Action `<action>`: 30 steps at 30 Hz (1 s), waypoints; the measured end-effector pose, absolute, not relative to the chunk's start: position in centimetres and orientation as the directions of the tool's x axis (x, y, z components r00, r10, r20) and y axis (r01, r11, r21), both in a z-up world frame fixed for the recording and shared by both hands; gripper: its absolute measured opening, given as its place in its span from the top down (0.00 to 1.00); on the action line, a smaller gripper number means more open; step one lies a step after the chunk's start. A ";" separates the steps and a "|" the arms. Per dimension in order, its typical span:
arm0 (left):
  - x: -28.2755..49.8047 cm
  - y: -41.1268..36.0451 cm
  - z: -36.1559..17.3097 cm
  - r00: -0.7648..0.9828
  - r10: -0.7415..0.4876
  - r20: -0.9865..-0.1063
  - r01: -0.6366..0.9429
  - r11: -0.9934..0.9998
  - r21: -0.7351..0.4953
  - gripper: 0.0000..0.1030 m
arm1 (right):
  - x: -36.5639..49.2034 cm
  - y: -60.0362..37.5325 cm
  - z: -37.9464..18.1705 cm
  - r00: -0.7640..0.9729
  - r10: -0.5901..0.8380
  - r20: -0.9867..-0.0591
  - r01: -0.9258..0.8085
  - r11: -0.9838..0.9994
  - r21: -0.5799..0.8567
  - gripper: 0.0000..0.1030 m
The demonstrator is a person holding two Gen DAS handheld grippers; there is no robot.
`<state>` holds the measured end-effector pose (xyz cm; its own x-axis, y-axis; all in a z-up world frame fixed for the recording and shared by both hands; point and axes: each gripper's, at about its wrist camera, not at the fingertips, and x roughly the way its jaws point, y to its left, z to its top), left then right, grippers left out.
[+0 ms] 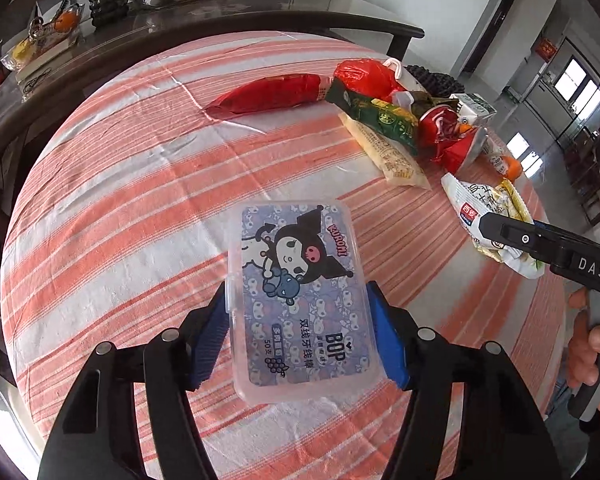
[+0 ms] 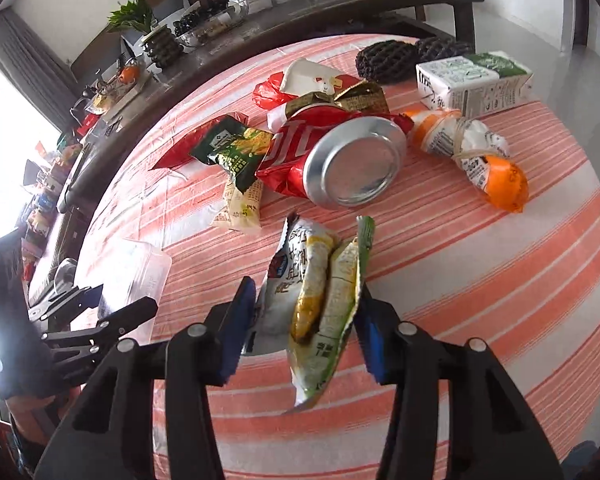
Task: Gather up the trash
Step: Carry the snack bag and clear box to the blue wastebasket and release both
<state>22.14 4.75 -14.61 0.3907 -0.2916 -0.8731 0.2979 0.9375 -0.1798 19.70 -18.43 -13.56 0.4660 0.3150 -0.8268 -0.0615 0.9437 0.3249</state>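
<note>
Striped orange-and-white cloth (image 1: 112, 208) is covering the round table where everything is lying. Nearest in the left wrist view, the left gripper (image 1: 298, 332) is pinching a clear plastic floss-pick box (image 1: 300, 296) between its blue pads, the cartoon label facing up. In the right wrist view, the right gripper (image 2: 306, 320) is closing on a torn white-and-green snack wrapper (image 2: 320, 300), its pads pressing against both sides of the crumpled packet. Just beyond the wrapper, a crushed red can (image 2: 332, 160) is lying on its side with its silver base facing the camera. Beside it a dark green packet (image 2: 236, 152) is resting over a pale yellow packet (image 2: 240, 208), and an orange-and-white wrapper (image 2: 472, 156) tied with a band is lying to the right. Farther back, a red plastic bag (image 1: 364, 76), a long red wrapper (image 1: 268, 94) and a white-and-green carton (image 2: 476, 80) are sitting near the table's far edge, with a dark sideboard (image 1: 188, 24) behind.
</note>
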 end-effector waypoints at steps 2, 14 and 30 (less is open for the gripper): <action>21.3 4.4 -14.3 0.399 -0.307 -0.864 0.318 0.930 -0.184 0.37 | 18.4 -19.0 -12.7 0.483 0.335 -0.809 -0.096 0.939 0.331 0.57; 16.0 -9.5 -10.0 0.324 -0.525 -0.787 0.542 0.785 -0.300 0.38 | 9.3 -35.4 -9.6 0.591 0.219 -0.777 0.038 0.954 0.298 0.58; 13.0 -43.6 -16.4 0.049 -0.561 -0.826 0.767 0.550 -0.329 0.38 | 3.9 -61.2 -18.5 0.489 0.042 -0.871 0.420 0.864 0.277 0.57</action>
